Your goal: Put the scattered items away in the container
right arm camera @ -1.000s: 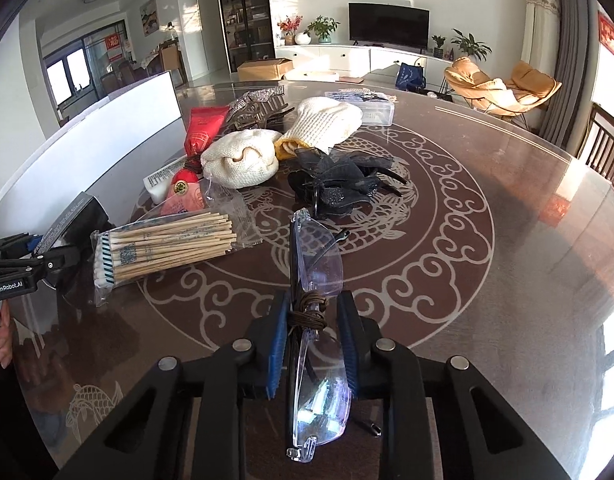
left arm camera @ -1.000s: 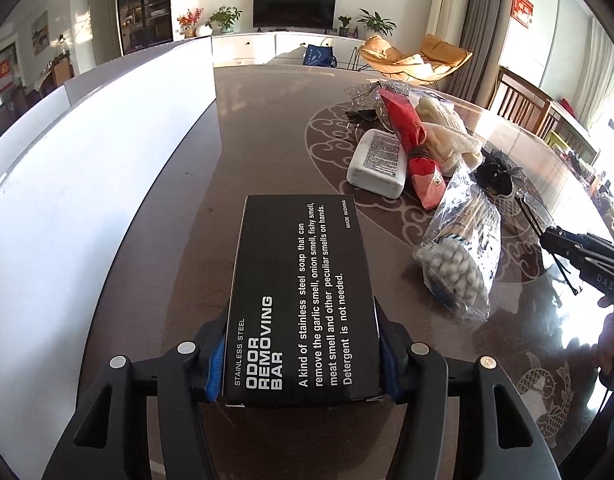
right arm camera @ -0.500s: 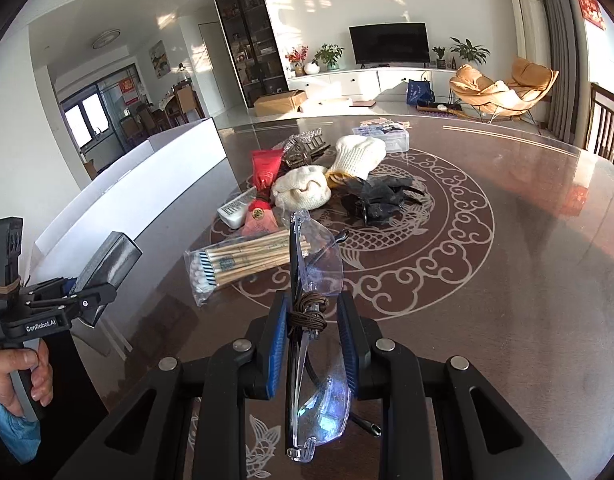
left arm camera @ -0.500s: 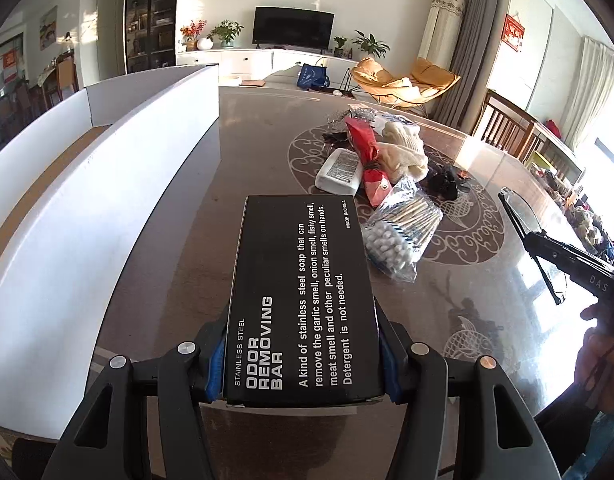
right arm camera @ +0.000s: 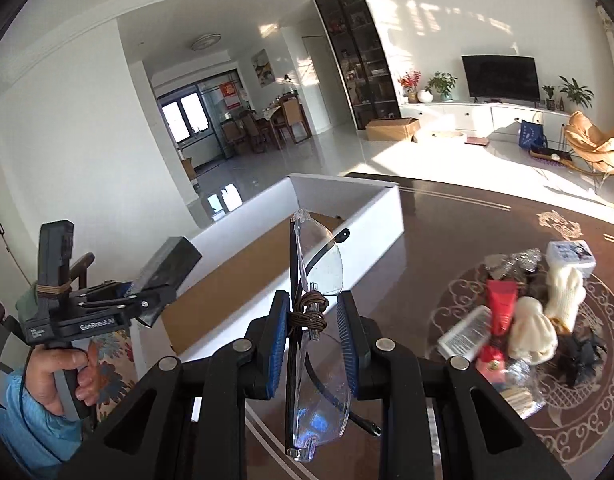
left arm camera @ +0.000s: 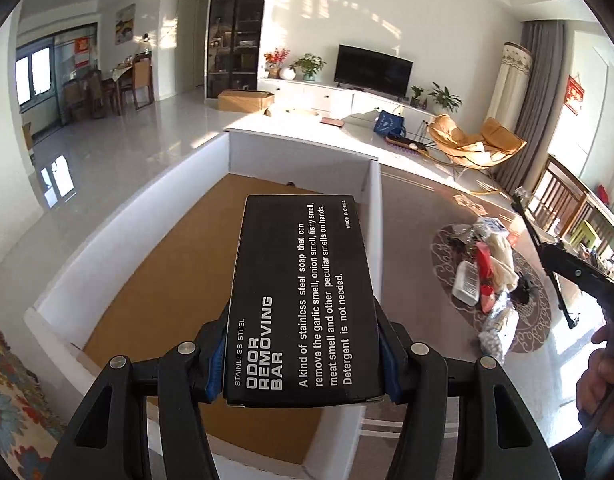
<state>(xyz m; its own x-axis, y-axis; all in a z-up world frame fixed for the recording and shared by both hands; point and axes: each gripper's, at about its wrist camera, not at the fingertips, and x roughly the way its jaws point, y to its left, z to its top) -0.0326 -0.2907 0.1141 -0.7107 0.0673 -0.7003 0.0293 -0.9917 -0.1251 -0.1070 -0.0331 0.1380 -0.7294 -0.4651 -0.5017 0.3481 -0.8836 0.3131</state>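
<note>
My left gripper (left arm camera: 303, 360) is shut on a black box (left arm camera: 303, 300) printed "ODOR REMOVING BAR". It hangs above the brown floor of the white-walled container (left arm camera: 147, 216). My right gripper (right arm camera: 313, 328) is shut on clear safety glasses (right arm camera: 319, 264) bound with a brown cord, held over the table just short of the container (right arm camera: 379, 208). In the right wrist view the left gripper (right arm camera: 147, 300) and its box (right arm camera: 171, 268) show at the left. The remaining pile (right arm camera: 527, 312) lies on the table's round pattern: a red tube (right arm camera: 501, 304), white knit gloves (right arm camera: 563, 292) and a white bottle (right arm camera: 463, 332).
The dark patterned table (right arm camera: 467, 232) carries the container along its left side. A floral cushion (left arm camera: 11, 400) lies beyond the container's near corner. A hand (right arm camera: 59, 372) in a blue sleeve grips the left handle. A bag of cotton swabs (right arm camera: 515, 396) lies at the pile's near end.
Both grippers rose and swung left, away from the pile. The black box went from above the table to above the container's floor, and the glasses came up beside the container's wall.
</note>
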